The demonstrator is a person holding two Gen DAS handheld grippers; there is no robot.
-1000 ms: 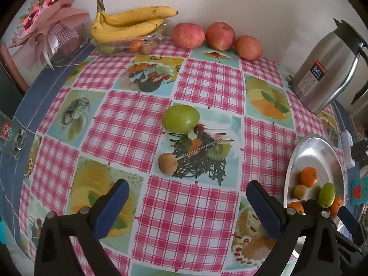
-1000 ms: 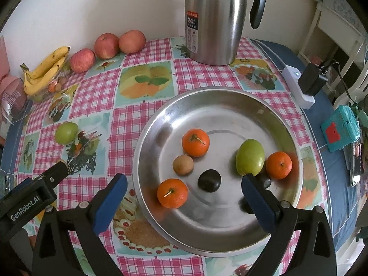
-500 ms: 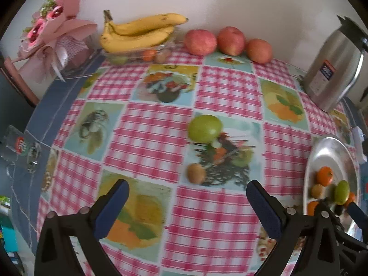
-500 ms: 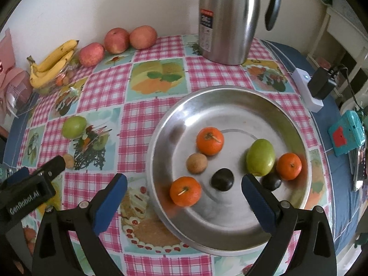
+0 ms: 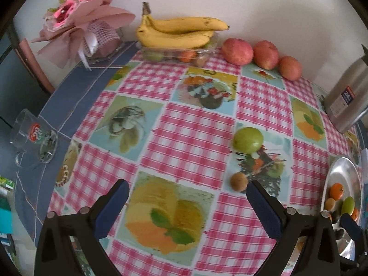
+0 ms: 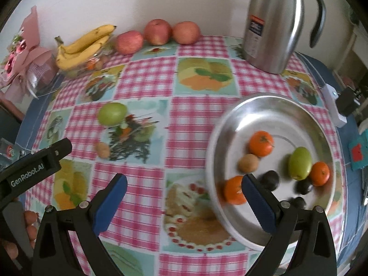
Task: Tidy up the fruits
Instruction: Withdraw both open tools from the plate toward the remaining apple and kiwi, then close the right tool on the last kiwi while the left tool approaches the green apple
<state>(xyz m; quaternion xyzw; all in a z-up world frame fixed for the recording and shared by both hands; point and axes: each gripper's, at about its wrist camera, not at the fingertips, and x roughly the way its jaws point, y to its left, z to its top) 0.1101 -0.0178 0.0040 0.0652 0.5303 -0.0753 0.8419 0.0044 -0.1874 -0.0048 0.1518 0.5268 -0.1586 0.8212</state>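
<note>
A green apple (image 5: 248, 139) and a small brown kiwi-like fruit (image 5: 239, 182) lie loose on the checked tablecloth; they also show in the right wrist view, the apple (image 6: 112, 113) and the brown fruit (image 6: 102, 150). A steel plate (image 6: 264, 105) holds oranges (image 6: 261, 143), a green fruit (image 6: 300, 162), a brown fruit (image 6: 248, 162) and dark plums (image 6: 269, 179). My left gripper (image 5: 187, 197) is open and empty, the brown fruit just beyond its right finger. My right gripper (image 6: 184, 193) is open and empty at the plate's left rim.
Bananas (image 5: 179, 32) on a clear box and three red apples (image 5: 238, 51) line the back wall. A steel thermos (image 6: 273, 25) stands at the back right. A bouquet (image 5: 78, 27) and a tipped glass (image 5: 32, 138) lie at the table's left edge.
Both grippers have swung left. The plate has slid to the right in both views, and the loose apple and brown fruit now sit further right in the left wrist view.
</note>
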